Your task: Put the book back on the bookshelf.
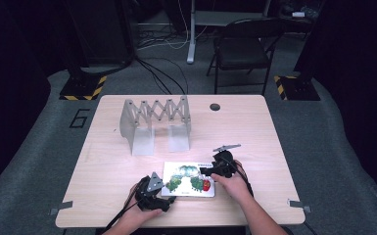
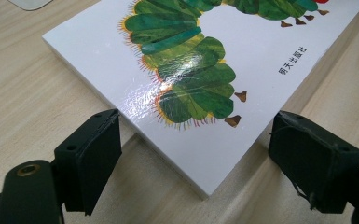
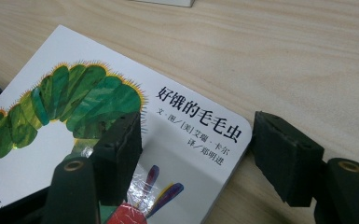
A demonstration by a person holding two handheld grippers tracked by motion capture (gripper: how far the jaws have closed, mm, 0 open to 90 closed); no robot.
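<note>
I have the picture book (image 1: 190,179) lying flat near my edge of the table (image 1: 103,161), in front of the folding rack (image 1: 155,122). My left gripper (image 2: 196,154) straddles its near corner, jaws open, and my right gripper (image 3: 196,149) spreads open over the title corner, probably ready to steady or lift it.

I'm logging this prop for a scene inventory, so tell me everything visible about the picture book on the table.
The picture book lies flat and closed near the front edge of the wooden table. Its thick, glossy white cover shows a green caterpillar with a red head and Chinese title text; its corners look rounded. The left gripper straddles one corner, open. The right gripper spans the title corner, one jaw over the cover.
</note>
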